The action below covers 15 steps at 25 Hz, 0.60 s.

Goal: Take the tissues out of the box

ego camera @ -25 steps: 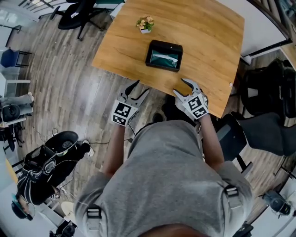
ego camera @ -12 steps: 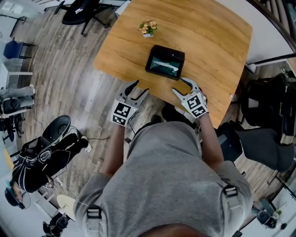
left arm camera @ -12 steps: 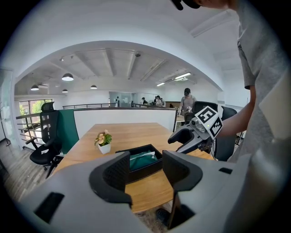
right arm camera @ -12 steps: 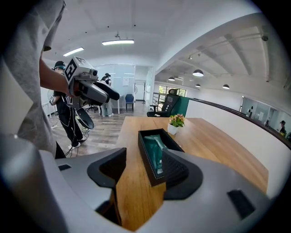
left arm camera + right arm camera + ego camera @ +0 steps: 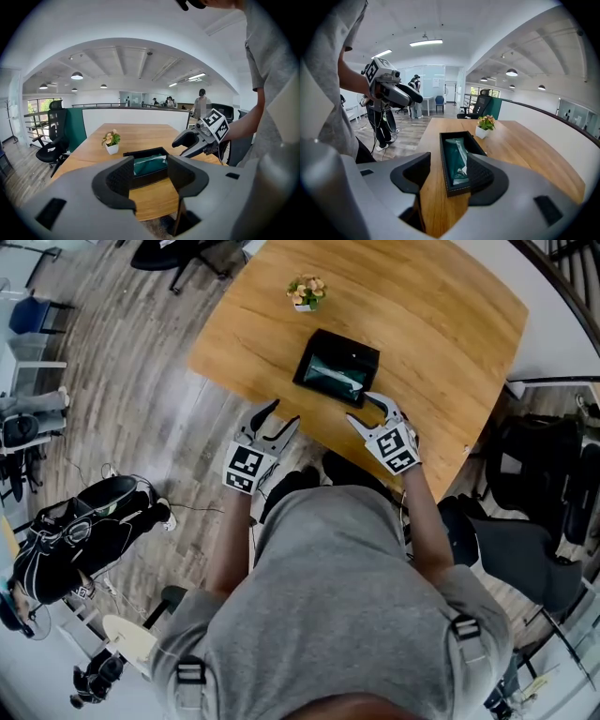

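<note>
**Tissues in box, both tongs empty**

Teal tissue pack [image 5: 331, 374] lies inside the open black box [image 5: 352, 343]. The box sits on the wooden table [image 5: 431, 315], close to its near edge. Small flower pot [image 5: 307, 292] stands farther back, left. Right gripper [image 5: 362, 409]: jaws wide, nothing between, just beside the box's near right corner. Left gripper [image 5: 285, 413]: jaws wide, nothing between, at the table's near edge, left of the box.
</note>
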Motion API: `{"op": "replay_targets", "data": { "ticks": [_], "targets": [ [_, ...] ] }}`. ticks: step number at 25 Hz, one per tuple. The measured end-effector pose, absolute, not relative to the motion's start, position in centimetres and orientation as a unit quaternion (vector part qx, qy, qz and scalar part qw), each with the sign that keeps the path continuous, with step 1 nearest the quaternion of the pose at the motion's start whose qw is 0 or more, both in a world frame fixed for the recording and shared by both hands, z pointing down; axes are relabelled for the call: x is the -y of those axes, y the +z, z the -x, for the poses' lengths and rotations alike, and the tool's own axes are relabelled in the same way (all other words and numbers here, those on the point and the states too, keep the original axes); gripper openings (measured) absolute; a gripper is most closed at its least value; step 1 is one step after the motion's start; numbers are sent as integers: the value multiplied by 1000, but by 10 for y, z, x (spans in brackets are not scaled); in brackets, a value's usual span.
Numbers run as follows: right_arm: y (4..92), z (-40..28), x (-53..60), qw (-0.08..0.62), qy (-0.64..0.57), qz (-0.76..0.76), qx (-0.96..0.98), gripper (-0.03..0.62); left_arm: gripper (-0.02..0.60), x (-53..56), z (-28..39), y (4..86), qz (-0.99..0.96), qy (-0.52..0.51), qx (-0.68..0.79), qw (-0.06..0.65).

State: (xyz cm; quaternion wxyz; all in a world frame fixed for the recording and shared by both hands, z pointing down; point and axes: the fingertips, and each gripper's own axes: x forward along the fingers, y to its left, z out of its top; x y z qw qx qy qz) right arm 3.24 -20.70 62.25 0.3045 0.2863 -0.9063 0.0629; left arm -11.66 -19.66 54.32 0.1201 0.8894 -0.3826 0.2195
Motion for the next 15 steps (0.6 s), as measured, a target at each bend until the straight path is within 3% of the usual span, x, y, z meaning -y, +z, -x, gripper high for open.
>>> {"op": "replay_targets", "data": {
  "ticks": [15],
  "targets": [
    [639, -11, 238, 330, 71, -263, 904, 242, 238, 218, 119, 557, -891, 210, 374, 149]
  ]
}}
